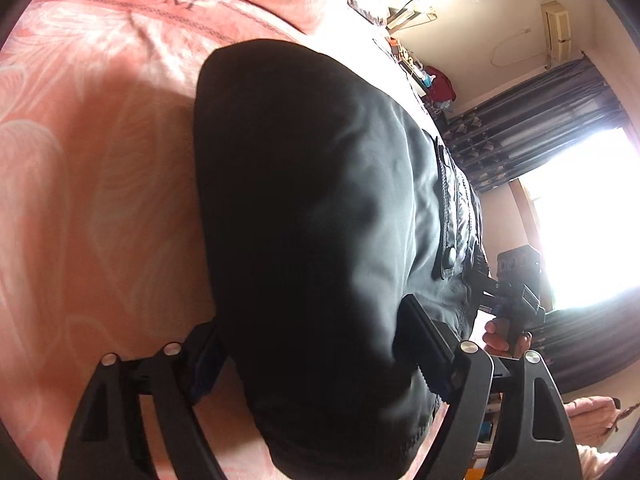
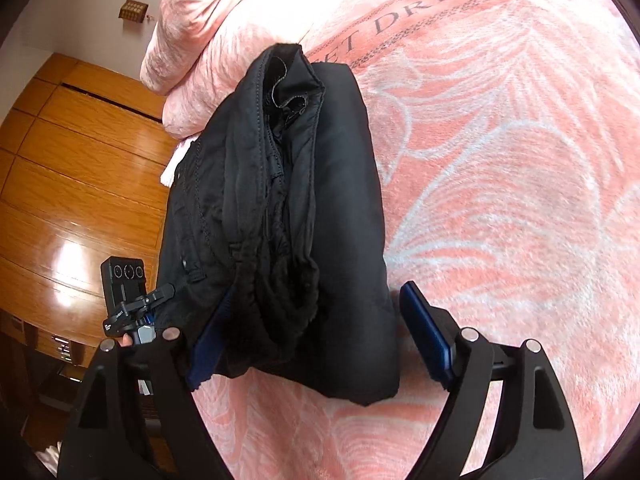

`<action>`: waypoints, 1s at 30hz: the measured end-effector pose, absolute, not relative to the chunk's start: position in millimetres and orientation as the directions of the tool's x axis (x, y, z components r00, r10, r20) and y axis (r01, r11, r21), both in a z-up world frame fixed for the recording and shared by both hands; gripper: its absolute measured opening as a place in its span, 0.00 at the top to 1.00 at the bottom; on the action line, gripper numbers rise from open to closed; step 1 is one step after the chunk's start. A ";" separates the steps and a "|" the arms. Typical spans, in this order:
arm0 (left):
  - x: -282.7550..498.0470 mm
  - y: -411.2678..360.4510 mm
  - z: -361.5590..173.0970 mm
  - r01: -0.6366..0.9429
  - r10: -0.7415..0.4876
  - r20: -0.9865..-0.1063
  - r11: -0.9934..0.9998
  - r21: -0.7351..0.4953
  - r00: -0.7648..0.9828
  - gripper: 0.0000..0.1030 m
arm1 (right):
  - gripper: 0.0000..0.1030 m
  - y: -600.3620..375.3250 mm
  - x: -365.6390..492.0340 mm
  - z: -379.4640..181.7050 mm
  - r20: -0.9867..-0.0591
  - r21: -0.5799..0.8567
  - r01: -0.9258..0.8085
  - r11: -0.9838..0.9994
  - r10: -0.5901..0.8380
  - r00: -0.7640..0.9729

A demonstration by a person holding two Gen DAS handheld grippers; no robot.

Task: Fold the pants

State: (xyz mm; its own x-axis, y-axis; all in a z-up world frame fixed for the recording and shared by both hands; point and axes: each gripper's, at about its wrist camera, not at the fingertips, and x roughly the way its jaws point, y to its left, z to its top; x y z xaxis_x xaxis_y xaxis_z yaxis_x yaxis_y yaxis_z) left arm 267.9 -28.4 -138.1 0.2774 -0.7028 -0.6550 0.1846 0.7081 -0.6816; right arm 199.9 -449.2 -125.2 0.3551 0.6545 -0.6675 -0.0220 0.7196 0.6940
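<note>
The black pants lie folded into a thick bundle on the pink bedspread. My left gripper has its jaws wide apart on either side of one end of the bundle. In the right wrist view the pants show stacked layers with the waistband seam on top. My right gripper is open too, its blue-padded fingers straddling the near end of the bundle. Each gripper shows in the other's view: the right gripper beyond the pants, the left gripper at the left.
The pink bedspread carries the word DREAM. A pink quilt is bunched at the bed's far side. Wooden cabinets stand beside the bed. A bright window with dark curtains is on the other side.
</note>
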 end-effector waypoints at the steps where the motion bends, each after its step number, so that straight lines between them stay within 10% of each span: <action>1: 269.8 -22.0 -134.0 0.177 -0.696 -0.655 0.714 -0.678 0.294 0.21 | 0.21 -452.2 191.5 -120.3 -0.660 0.692 -0.023 0.721 0.645 0.386; 16: 203.2 -40.1 -102.5 0.104 -0.492 -0.774 0.863 -0.495 0.398 0.12 | 0.29 -441.2 156.6 -80.2 -0.759 0.499 0.011 0.867 0.430 0.489; 24: 134.3 -50.5 -21.1 0.054 -0.262 -0.808 0.960 -0.276 0.527 0.04 | 0.03 -398.8 90.6 -3.7 -0.783 0.215 0.025 0.976 0.157 0.602; 30: 111.4 -40.4 -2.1 0.043 -0.151 -0.794 0.987 -0.155 0.589 0.04 | 0.03 -366.6 61.5 23.7 -0.765 0.133 -0.004 0.991 0.105 0.635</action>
